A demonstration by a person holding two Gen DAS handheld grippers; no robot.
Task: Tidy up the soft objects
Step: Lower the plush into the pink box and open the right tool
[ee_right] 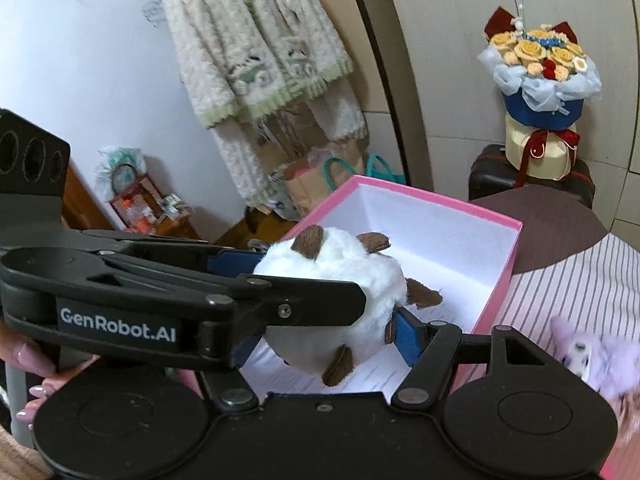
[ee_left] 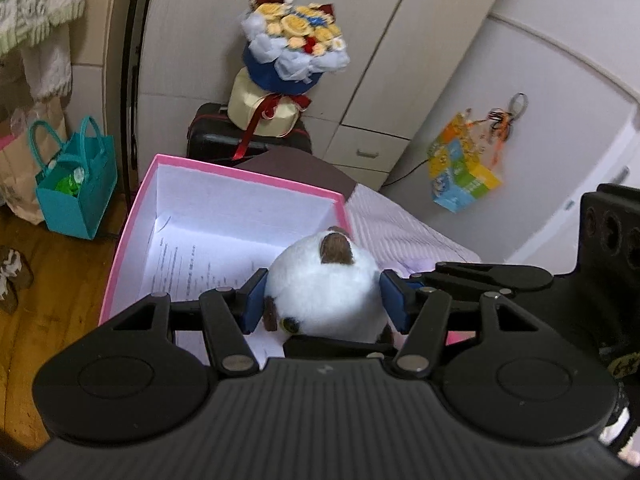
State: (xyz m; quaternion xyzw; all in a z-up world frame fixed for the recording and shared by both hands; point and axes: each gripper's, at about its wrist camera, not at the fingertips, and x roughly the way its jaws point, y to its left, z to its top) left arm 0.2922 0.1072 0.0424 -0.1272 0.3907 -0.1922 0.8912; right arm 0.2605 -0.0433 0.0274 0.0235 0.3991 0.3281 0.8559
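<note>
Both tongs are on one toy. The left gripper has its blue pads pressed into either side of the white plush ball with brown ears. The right gripper pinches the same ball crosswise, and its right pad is sunk in the fur. Its left finger is mostly hidden because the left gripper's body crosses right in front of that camera.

We put the plush between all four pads, over the near part of the open pink box. We cannot tell whether it touches the box floor. A printed paper sheet lies in the box under and ahead of the left tongs, and nothing else shows inside.

Around the tongs:
- The box sits on striped bedding, right of the left tongs.
- A purple plush lies blurred on the bedding, just right of the right tongs and outside the box.
- The box's far wall stands ahead of both tongs. Well beyond it are a black suitcase and a flower bouquet on top.
- A teal bag sits on the wood floor, far left of the left tongs.
- A colourful bag hangs on the white cabinet, ahead and to the right.
- A fuzzy cardigan hangs on the wall, far ahead and left of the right tongs.
- A hand grips the left tool's handle at the lower left edge of the right wrist view.
</note>
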